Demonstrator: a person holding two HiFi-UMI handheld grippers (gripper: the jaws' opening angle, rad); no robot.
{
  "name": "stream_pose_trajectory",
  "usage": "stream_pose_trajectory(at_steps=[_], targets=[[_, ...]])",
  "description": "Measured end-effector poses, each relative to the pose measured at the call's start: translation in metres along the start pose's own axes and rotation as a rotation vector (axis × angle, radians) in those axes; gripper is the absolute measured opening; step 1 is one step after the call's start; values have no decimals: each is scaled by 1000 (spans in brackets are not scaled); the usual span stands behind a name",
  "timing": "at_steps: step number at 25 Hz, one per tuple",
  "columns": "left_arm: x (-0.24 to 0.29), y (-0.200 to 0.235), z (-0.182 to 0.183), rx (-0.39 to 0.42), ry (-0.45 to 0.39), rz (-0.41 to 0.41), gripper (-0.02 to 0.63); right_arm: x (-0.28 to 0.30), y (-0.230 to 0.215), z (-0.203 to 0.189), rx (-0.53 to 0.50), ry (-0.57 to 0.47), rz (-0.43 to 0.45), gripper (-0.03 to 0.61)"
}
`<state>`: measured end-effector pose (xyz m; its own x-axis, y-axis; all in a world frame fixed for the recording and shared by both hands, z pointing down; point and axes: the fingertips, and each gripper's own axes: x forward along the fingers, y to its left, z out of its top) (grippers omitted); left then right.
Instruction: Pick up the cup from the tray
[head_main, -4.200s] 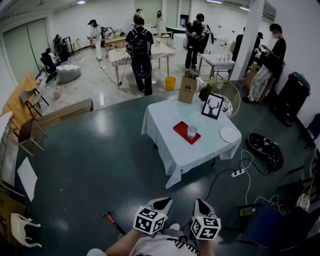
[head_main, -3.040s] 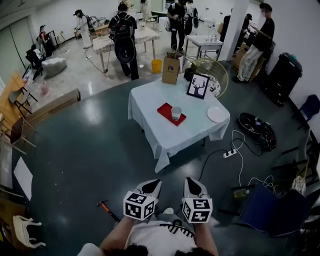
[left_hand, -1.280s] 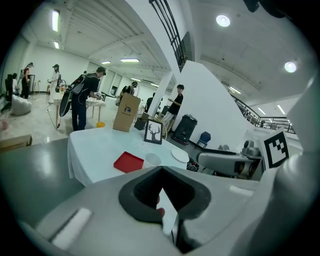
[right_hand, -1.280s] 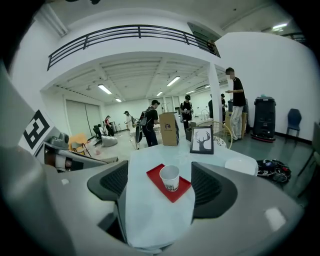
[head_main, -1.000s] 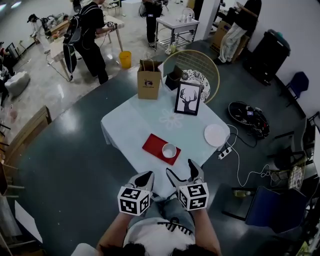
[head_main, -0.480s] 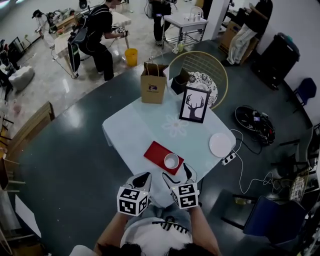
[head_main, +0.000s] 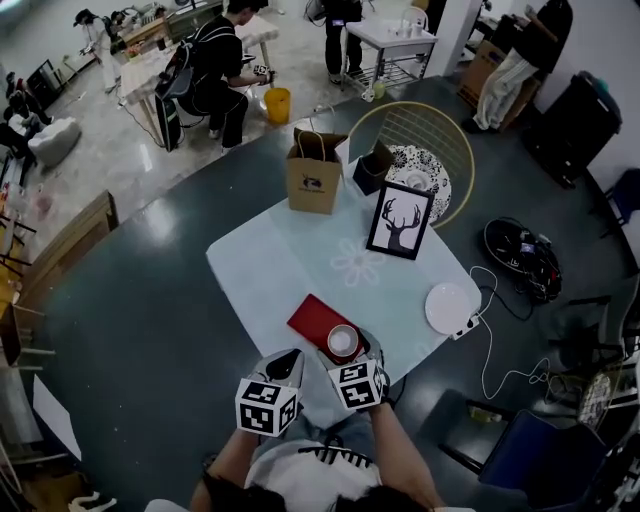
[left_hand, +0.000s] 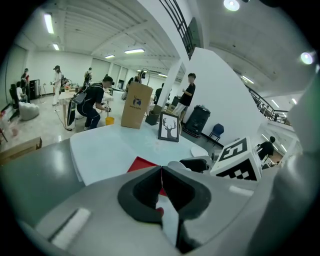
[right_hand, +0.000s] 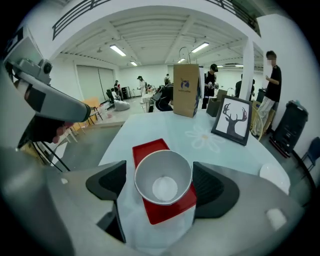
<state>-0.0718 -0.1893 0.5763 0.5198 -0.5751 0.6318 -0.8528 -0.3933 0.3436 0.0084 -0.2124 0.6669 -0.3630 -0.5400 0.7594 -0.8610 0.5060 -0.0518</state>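
A white cup (head_main: 343, 341) stands upright on a red tray (head_main: 312, 319) near the front edge of the white-clothed table (head_main: 300, 260). My right gripper (head_main: 346, 352) is open, and the cup (right_hand: 163, 176) sits between its two dark pads (right_hand: 107, 182), close to both. The tray (right_hand: 150, 150) reaches out beyond the cup. My left gripper (head_main: 288, 362) hovers just left of the tray at the table's edge. In the left gripper view its jaws (left_hand: 161, 190) are shut with nothing in them, and the tray (left_hand: 142, 164) shows past them.
A brown paper bag (head_main: 313, 178) and a framed deer picture (head_main: 400, 222) stand at the far side of the table. A white plate (head_main: 448, 307) lies at its right corner. A round wire chair (head_main: 415, 135) stands behind the table. Cables (head_main: 490, 330) and a blue chair (head_main: 525, 455) are to the right.
I have walked up to the table. My right gripper has moved forward, and its open jaws now stand on either side of the cup. The left gripper stays shut beside the tray.
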Motion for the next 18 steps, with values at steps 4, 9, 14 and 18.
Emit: stream_pose_trajectory(at_steps=[4, 9, 14, 18], targets=[[5, -1, -2, -21, 10, 9, 0, 13, -5, -8, 7, 51, 11, 423], [6, 1, -3, -46, 20, 21, 0, 13, -6, -6, -6, 51, 20, 390], [12, 1, 3, -59, 14, 27, 0, 1, -15, 8, 16, 8, 34, 387], [18, -3, 13, -63, -2, 30, 0, -6, -48, 17, 68, -20, -31, 382]])
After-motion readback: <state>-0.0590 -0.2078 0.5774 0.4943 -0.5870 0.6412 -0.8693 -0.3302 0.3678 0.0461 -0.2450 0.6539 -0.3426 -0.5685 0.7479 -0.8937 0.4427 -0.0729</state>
